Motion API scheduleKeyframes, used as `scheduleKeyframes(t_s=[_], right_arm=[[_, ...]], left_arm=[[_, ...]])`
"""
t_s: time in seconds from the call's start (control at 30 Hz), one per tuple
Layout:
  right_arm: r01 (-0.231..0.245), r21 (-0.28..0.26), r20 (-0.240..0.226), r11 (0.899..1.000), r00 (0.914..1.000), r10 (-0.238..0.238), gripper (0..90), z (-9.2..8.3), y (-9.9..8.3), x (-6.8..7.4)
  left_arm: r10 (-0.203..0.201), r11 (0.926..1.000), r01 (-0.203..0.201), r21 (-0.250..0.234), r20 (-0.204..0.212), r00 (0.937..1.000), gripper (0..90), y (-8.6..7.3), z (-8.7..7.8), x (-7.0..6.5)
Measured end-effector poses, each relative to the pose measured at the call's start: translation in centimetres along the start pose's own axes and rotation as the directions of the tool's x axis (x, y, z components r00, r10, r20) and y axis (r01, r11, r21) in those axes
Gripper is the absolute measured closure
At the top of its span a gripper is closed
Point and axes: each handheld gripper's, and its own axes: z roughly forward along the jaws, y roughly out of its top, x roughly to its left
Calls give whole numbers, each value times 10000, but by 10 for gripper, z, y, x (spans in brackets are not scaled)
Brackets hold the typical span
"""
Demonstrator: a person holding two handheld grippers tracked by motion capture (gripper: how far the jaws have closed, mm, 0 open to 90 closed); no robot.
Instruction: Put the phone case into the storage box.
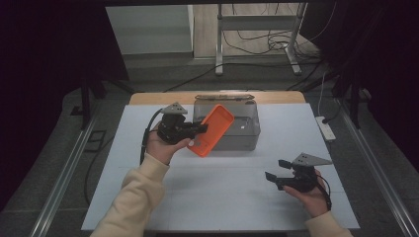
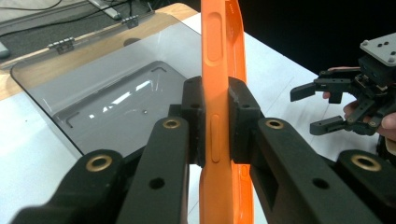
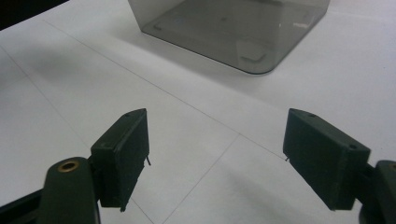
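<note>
Two grippers: one loaded, one idle
Left gripper [image 1: 201, 129]: jaws pinch the orange phone case [image 1: 211, 130] by its edges, held tilted in the air just in front of the clear plastic box [image 1: 249, 123]
Right gripper [image 1: 277, 176]: jaws spread wide, nothing between them, low over the white table [image 1: 222, 197], well apart from the box
Step in hand: likely carrying the case to the box
Next move: lift the case over the rim, lower it inside, then release
Left gripper view: the box's open lid [image 2: 42, 63] and bare floor
Right gripper view: the box's lower wall [image 3: 233, 32]
</note>
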Motion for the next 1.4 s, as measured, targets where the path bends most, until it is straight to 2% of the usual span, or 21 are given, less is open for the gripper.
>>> scheduleKeyframes(t_s=[0.27,1.0,1.4], right_arm=[[44,8,26,10000,10000,-44,227,1,0,0],[128,36,-3,9999,9999,-128,223,2,-1,0],[191,103,15,9998,9998,-192,223,3,-1,1]], left_arm=[[-138,9999,137,-55,-231,9996,800,5,1,6],[-131,9999,130,-19,-593,9982,799,21,7,11],[-391,9992,384,-110,-823,9958,799,24,10,21]])
